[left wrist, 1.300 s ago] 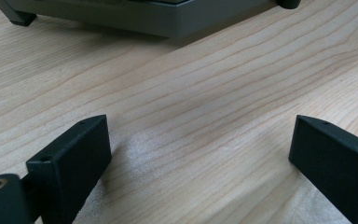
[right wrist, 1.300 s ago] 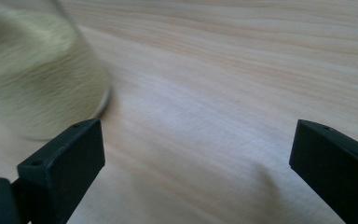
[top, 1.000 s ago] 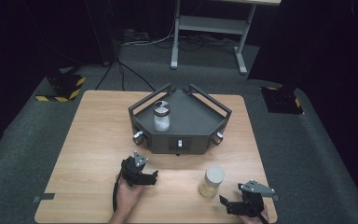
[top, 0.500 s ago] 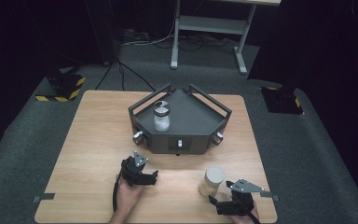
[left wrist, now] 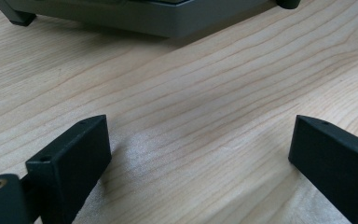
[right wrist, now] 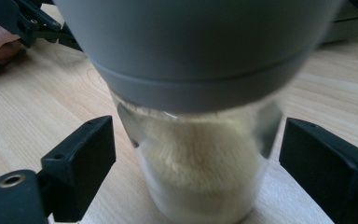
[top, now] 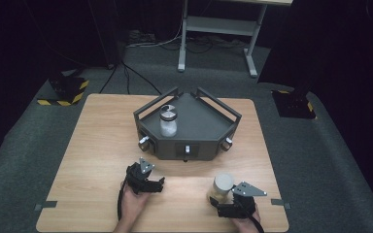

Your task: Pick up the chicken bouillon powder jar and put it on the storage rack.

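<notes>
A glass jar (top: 222,186) with a grey lid and pale yellow powder stands on the wooden table (top: 92,145) at the front right. My right gripper (top: 223,195) has a jaw on each side of it. In the right gripper view the jar (right wrist: 200,177) sits between the jaws of the right gripper (right wrist: 198,140) with a gap on both sides; the jaws have just been closing. My left gripper (top: 146,172) rests open at the front left. Its jaws (left wrist: 200,140) have only bare wood between them. A second jar (top: 168,121) with white contents stands on the dark tray (top: 204,127).
The dark angular tray (left wrist: 144,18) with raised rails and front knobs sits mid-table, just ahead of both grippers. In the right gripper view the left gripper (right wrist: 28,21) and its hand lie at the far left. Dark floor and a desk frame (top: 218,29) lie beyond the table.
My right gripper has slid left toward the yellow-powder jar until its jaws flank it, and the jaws have narrowed. The left gripper and both jars have not moved.
</notes>
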Demonstrator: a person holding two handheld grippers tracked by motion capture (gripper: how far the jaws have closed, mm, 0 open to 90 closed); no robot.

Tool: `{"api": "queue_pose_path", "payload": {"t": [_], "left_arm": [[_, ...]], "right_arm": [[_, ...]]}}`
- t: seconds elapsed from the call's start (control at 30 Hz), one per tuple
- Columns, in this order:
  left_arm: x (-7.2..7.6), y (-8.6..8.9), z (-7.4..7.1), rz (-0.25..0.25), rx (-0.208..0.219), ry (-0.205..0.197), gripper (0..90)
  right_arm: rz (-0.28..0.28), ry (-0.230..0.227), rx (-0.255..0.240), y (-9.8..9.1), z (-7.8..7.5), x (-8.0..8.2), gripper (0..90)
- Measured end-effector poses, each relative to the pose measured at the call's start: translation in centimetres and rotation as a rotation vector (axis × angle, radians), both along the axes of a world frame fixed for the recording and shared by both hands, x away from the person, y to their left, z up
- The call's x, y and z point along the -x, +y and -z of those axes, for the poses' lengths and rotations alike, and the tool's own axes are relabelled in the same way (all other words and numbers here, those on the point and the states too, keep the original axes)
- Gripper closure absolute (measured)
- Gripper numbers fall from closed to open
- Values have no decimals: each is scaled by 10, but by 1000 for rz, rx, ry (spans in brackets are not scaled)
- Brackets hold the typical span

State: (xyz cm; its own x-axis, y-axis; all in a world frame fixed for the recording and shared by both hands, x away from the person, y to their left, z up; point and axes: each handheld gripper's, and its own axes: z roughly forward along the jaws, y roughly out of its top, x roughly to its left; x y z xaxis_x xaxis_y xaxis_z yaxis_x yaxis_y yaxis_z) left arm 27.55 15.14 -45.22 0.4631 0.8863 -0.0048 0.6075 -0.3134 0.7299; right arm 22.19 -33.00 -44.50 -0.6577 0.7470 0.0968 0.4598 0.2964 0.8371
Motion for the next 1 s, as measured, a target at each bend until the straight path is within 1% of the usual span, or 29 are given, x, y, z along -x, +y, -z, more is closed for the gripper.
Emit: {"api": "queue_pose_path", "payload": {"t": [0.2, 0.5, 0.83, 1.0], "left_arm": [[0, 0, 0, 0, 0, 0, 55], [0, 0, 0, 0, 0, 0, 55], [0, 0, 0, 0, 0, 0, 55], [0, 0, 0, 0, 0, 0, 55]], "right_arm": [[15, -24, -4, 5, 5, 1, 143], [20, -40, 2, 11, 9, 0, 189], [33, -67, 6, 14, 13, 2, 267], [32, -71, 7, 14, 13, 2, 271]]}}
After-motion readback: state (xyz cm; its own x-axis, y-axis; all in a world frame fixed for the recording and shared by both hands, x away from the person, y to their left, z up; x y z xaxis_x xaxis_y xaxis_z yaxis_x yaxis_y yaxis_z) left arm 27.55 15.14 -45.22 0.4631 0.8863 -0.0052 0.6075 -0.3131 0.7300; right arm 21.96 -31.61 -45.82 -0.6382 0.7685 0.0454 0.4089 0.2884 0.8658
